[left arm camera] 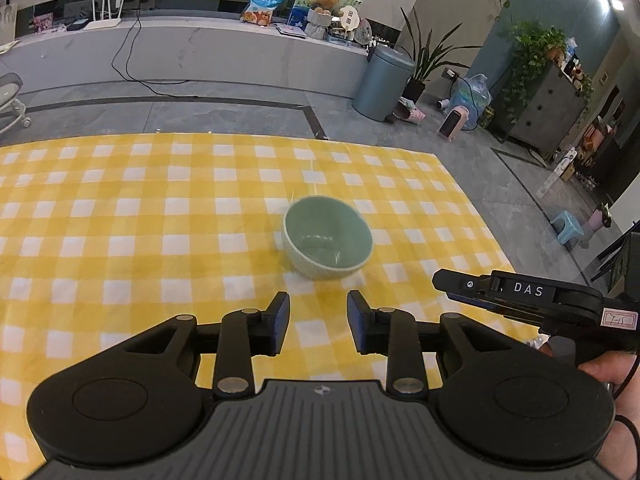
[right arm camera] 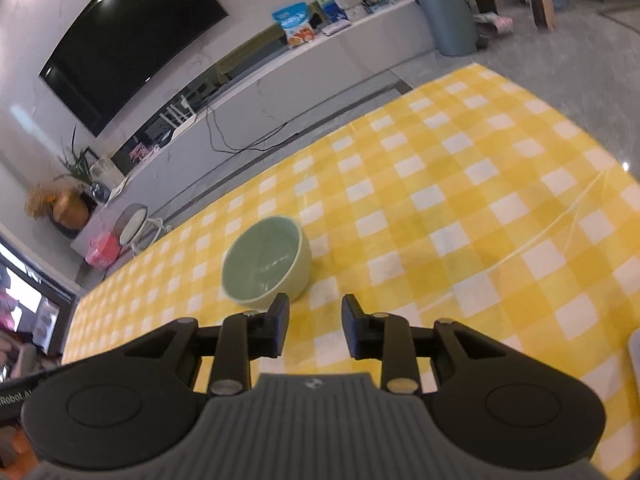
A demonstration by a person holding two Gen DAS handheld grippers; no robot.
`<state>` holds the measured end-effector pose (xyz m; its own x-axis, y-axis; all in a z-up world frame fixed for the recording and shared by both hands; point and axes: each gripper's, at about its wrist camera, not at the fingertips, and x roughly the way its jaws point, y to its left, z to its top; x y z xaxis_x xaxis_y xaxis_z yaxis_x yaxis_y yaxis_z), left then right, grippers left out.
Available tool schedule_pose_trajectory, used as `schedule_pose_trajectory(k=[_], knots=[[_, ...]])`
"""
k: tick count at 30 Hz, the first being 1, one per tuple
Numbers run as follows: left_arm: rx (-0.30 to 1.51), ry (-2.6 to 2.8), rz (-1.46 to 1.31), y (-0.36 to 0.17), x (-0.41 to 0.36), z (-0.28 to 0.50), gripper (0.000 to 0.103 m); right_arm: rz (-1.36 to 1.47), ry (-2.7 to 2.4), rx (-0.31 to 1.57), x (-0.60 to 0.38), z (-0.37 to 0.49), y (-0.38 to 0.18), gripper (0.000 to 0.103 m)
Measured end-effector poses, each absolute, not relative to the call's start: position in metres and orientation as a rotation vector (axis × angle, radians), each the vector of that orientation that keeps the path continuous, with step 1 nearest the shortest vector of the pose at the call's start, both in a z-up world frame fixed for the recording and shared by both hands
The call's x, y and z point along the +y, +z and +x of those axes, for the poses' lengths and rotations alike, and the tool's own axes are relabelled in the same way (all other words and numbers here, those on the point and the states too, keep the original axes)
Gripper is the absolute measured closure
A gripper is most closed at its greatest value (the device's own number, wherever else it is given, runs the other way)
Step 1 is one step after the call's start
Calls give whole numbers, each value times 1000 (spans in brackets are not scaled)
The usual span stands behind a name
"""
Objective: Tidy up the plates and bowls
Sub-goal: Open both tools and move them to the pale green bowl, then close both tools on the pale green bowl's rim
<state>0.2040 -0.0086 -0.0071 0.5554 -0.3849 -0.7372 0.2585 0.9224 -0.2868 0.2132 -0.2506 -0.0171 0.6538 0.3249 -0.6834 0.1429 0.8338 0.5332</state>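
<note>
Green bowl (left arm camera: 328, 238) sits upright just beyond both open, empty tongs, left (left arm camera: 319, 322) and right (right arm camera: 315, 326).

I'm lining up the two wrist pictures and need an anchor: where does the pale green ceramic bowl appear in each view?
Left wrist view: the pale green ceramic bowl sits just right of centre, beyond the open jaws.
Right wrist view: the bowl sits left of centre, just beyond the left fingertip.
Shared landmark: the grey-blue cylindrical bin standing on the floor beyond the yellow checked tablecloth.

green bowl (left arm camera: 328, 238), checked tablecloth (left arm camera: 120, 208), parted hand-held gripper (left arm camera: 318, 320)
</note>
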Motion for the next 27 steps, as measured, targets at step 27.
schedule_pose_trajectory(k=[27], knots=[[953, -342, -319, -62, -14, 291, 50, 613, 177, 920, -232, 288, -46, 72]])
